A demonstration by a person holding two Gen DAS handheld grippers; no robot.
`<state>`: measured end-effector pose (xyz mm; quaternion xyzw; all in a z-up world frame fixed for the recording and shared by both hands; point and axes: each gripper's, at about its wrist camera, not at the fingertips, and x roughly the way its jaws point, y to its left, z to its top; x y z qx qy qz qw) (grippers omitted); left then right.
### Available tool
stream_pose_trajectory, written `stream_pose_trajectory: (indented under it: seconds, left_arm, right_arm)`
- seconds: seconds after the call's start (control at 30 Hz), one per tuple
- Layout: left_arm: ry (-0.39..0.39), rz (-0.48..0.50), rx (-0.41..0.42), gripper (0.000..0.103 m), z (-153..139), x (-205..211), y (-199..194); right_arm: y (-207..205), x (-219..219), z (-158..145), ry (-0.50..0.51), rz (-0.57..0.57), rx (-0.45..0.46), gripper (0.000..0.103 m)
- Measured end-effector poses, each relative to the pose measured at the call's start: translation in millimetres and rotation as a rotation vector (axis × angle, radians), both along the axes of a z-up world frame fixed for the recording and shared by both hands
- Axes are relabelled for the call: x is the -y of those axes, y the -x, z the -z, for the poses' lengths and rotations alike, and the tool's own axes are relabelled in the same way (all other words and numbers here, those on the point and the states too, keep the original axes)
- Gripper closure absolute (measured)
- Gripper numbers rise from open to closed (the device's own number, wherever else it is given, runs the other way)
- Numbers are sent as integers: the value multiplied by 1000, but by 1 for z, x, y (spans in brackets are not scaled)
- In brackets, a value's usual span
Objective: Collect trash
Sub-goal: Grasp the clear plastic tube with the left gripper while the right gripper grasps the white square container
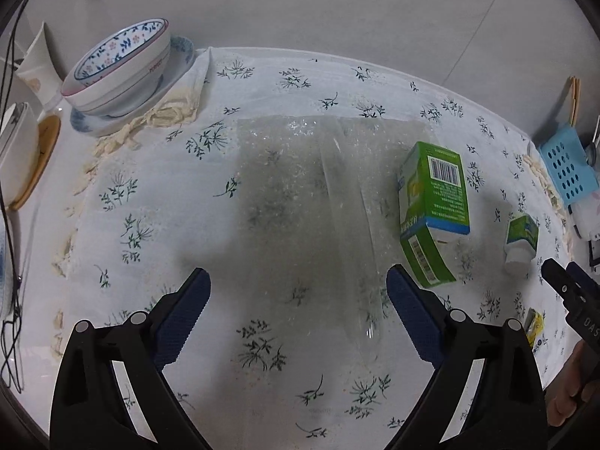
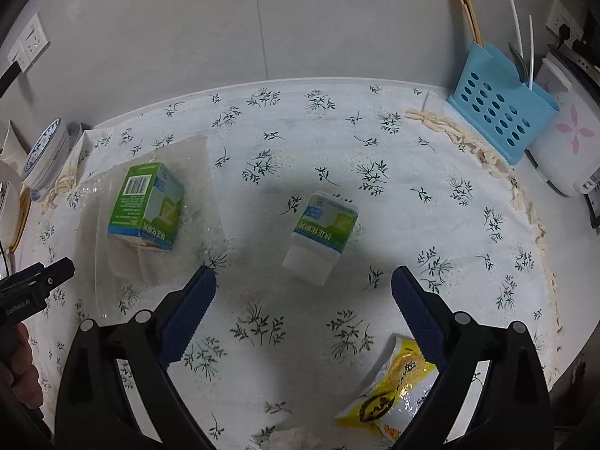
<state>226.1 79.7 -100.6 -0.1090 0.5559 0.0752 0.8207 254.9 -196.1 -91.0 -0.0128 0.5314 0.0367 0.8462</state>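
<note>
A clear plastic bag [image 1: 300,195] lies flat on the flowered tablecloth [image 1: 157,202], straight ahead of my open left gripper [image 1: 298,300]. A green carton [image 1: 433,206] lies on the bag's right edge, also seen as the green carton [image 2: 148,206] in the right wrist view. A small white bottle with a green label [image 2: 320,236] lies on its side just ahead of my open right gripper [image 2: 303,300]. A yellow snack wrapper [image 2: 390,393] lies under the right finger [image 2: 416,315]. Crumpled tissue [image 2: 292,437] shows at the bottom edge. Neither gripper holds anything.
Stacked flowered bowls on a plate [image 1: 120,67] stand at the back left. A blue perforated utensil holder [image 2: 498,108] with chopsticks stands at the back right beside a white appliance [image 2: 566,138]. A person's hand [image 1: 573,386] grips the other tool at the right.
</note>
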Motion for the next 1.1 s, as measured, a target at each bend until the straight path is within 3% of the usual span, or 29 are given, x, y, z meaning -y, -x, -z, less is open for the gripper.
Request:
stream_pose_trajectory:
  seconds: [0.3,0.6,0.8,0.87,1.1]
  left_arm:
    - [11,13,-33,14,21,1,-36]
    - [33,28,-59,38,35,6,-54]
    - [43,40,-74,63,35,9,-59]
    - [46,38,-84,75,35,10,-60]
    - [41,48,-68,77,27,10,-55]
  right_arm:
    - [-31,5,12,-41,48,-34,18]
    - [-57,13,34,-74,99,-103,33]
    - [-63,13,44,-75,119,-145,51]
    - [-63,12,46,-79,123,-156,63]
    - [-60,13,43,-90,120,-151,63]
